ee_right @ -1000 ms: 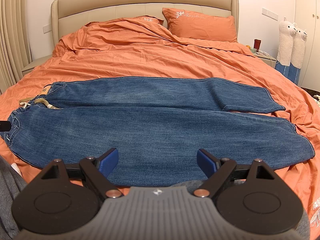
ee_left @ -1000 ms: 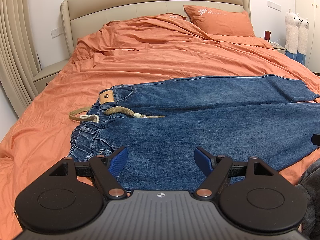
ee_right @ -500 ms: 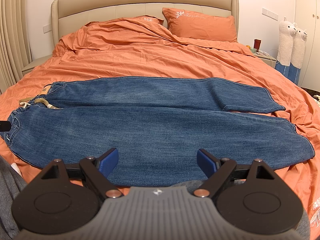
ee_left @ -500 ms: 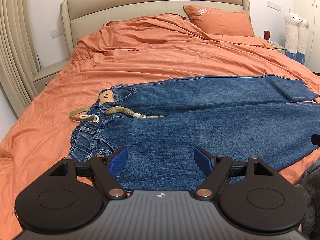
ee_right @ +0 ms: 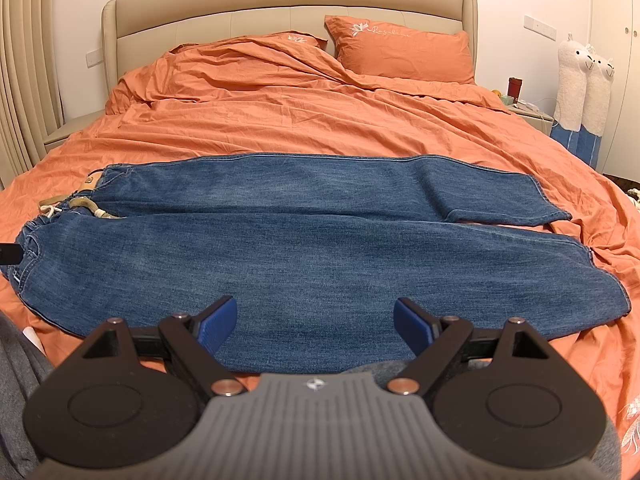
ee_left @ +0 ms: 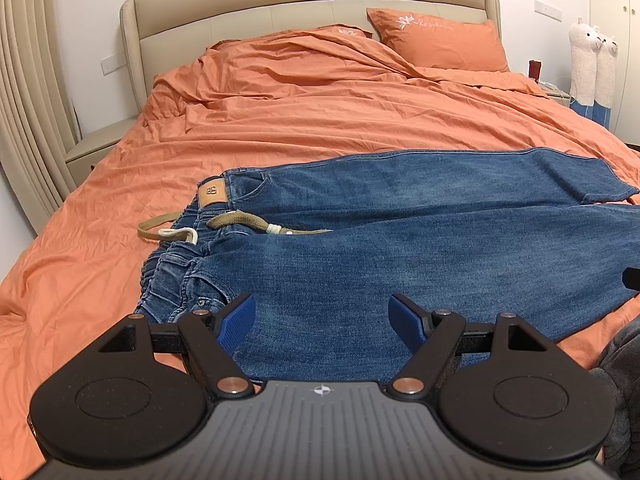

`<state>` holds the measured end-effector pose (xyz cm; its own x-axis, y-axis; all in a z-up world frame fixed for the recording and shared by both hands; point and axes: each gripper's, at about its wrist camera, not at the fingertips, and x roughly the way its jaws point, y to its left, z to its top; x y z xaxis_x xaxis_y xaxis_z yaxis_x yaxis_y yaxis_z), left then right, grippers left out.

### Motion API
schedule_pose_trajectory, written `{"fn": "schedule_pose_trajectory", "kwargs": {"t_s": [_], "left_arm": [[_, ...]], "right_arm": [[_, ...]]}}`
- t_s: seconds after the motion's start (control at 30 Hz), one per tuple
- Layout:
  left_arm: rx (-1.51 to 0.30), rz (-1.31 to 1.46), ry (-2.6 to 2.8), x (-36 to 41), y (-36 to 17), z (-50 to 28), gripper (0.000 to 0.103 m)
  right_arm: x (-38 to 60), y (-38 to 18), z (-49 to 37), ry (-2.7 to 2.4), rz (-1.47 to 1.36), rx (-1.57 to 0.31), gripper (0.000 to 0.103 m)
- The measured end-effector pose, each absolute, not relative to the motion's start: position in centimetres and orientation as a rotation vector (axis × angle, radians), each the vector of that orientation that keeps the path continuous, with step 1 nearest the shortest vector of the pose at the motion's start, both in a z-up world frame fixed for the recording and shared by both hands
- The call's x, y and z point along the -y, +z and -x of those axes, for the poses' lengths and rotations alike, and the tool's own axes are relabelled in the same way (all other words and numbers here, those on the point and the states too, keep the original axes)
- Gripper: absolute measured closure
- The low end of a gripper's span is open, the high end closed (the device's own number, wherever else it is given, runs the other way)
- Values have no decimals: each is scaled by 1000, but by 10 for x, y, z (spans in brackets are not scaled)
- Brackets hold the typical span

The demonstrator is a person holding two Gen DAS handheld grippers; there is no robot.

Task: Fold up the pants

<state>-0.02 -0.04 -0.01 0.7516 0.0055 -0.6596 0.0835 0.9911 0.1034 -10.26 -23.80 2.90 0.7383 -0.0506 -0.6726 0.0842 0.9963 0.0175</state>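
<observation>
Blue jeans [ee_left: 400, 248] lie flat across the orange bed, waistband [ee_left: 176, 276] to the left, legs running right. They also fill the right wrist view [ee_right: 304, 248], with the two leg hems [ee_right: 600, 280] at the right. A tan drawstring [ee_left: 240, 220] lies on the waistband. My left gripper [ee_left: 322, 320] is open and empty, above the near edge by the waist. My right gripper [ee_right: 316, 320] is open and empty, above the near edge of the front leg.
The orange duvet [ee_left: 320, 120] covers the bed, with a pillow [ee_left: 436, 44] and beige headboard [ee_right: 280, 8] behind. A nightstand [ee_left: 96, 148] stands at the left. Plush alpacas [ee_right: 584, 88] and a nightstand are at the right. Grey clothing [ee_right: 16, 380] shows at the near edge.
</observation>
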Motion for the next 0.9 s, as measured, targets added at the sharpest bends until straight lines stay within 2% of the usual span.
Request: {"fn": "schedule_pose_trajectory", "kwargs": {"t_s": [0.5,0.9], "left_arm": [[-744,-95,-59,-6,-8,-3,14],[-744,-69,-86,-26,21,-19,14]], "right_arm": [[237,26,100,-73,-49,-741,21],[231,47,95,-4,-33,-686,21]]}}
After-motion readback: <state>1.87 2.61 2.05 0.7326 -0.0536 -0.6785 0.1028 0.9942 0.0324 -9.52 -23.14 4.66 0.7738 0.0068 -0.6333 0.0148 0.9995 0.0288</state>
